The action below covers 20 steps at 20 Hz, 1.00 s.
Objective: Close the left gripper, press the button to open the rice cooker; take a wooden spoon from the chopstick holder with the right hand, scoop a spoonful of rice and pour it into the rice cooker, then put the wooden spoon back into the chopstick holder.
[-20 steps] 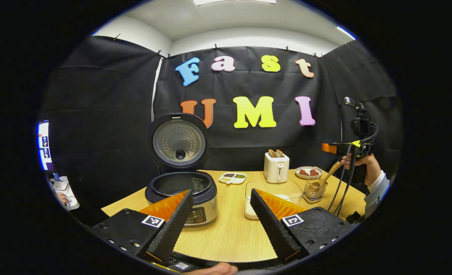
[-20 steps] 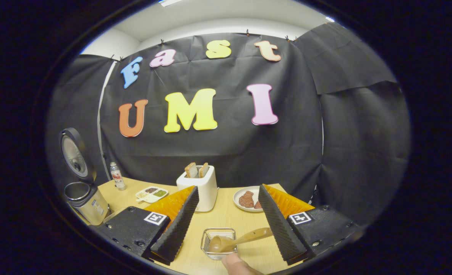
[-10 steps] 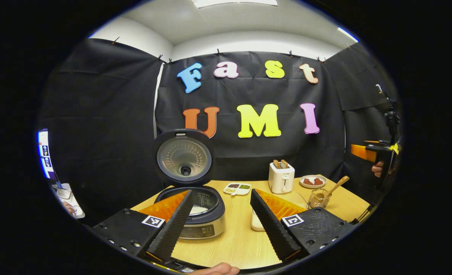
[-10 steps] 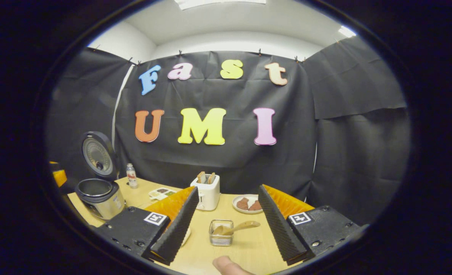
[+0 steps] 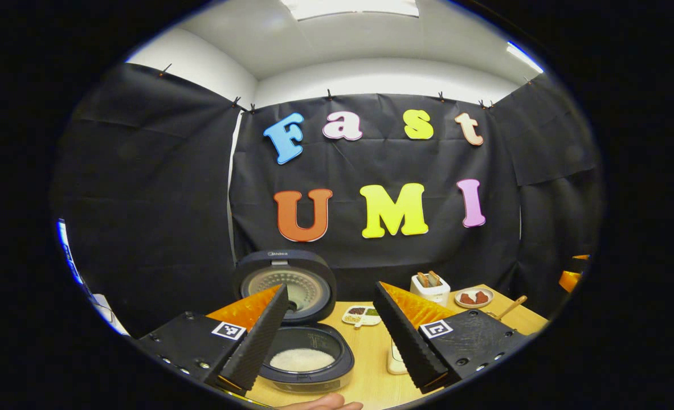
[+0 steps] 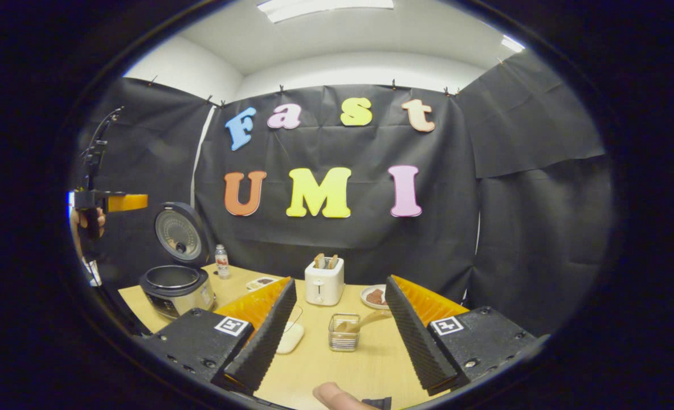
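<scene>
Facing a wooden table (image 6: pixel 371 364) walled by black cloth, we hold both grippers (image 5: pixel 328 336) (image 6: pixel 339 333) spread; left view reveals rice (image 5: pixel 302 359) inside the open cooker (image 5: pixel 305 356).

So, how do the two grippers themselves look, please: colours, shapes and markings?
The left gripper and the right gripper look alike. Each has two wedge-shaped fingers with black ribbed inner pads and orange outer faces. The fingers sit on black blocks with small screws, and each block carries a square black-and-white marker.
</scene>
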Tool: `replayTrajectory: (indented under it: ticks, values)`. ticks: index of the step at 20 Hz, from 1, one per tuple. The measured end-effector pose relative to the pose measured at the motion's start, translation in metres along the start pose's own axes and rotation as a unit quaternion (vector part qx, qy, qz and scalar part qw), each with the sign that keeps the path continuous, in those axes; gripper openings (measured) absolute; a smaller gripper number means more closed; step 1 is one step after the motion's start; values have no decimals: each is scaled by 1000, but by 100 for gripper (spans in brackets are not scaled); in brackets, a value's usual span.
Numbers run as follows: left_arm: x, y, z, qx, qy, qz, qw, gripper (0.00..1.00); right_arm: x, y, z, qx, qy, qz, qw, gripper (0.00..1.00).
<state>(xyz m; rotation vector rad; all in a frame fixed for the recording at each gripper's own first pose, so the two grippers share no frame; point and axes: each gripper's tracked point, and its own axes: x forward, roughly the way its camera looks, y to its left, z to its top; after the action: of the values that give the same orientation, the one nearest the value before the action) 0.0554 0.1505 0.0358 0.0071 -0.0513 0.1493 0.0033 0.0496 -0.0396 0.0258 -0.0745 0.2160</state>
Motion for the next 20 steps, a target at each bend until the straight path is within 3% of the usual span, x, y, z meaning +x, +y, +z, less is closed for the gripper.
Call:
replayTrajectory:
  ticks: [11, 17, 20]
  values:
    - [130, 54, 27, -39, 7, 44, 998, 96, 4, -18, -32, 16, 15, -4, 1000, 100]
    - [199, 93, -3, -59, 40, 86, 994, 94, 15, -9, -57, -6, 34, 7, 999, 100]
    - [217, 99, -25, -50, 71, 83, 993, 94, 19, -10, -73, 8, 57, 1, 998, 100]
